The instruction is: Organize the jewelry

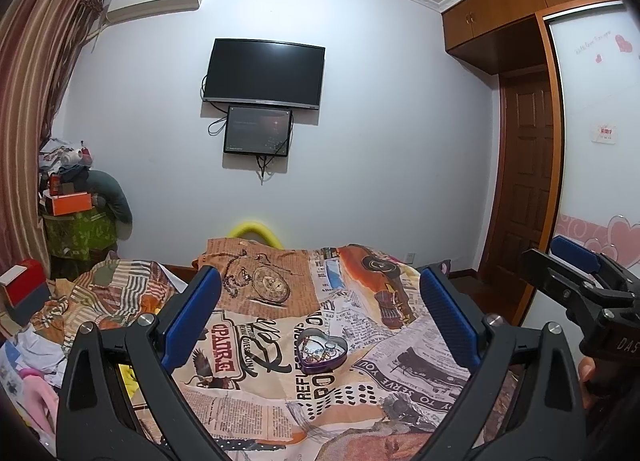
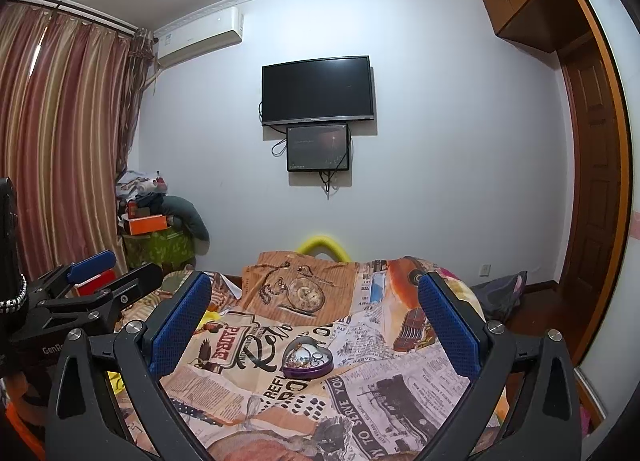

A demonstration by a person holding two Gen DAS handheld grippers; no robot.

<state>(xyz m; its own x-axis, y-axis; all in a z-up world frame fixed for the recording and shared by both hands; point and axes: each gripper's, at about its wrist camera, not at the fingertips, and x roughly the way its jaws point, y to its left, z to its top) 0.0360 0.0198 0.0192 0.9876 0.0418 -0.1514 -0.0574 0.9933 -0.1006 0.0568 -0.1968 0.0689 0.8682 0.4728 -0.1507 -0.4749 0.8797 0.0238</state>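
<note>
Ahead, betw. both sets of fingers: 1 heart-shaped tin (image 1: 323, 350) w/ jewelry, on 1 bedspread (image 1: 276, 393). Left gripper (image 1: 320, 293) & right gripper (image 2: 314, 301) spread wide, holding nothing, touching nothing.

Both grippers were just hanging side by side, left gripper (image 1: 320, 301) and right gripper (image 2: 314, 303) spread wide, nothing held.

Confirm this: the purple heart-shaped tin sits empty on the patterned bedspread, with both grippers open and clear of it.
Not quite: the heart-shaped tin is not empty. The right wrist view shows small jewelry pieces lying inside it. The rest stands: it sits on the patterned bedspread, and the left gripper and right gripper are both open and clear of it.
</note>
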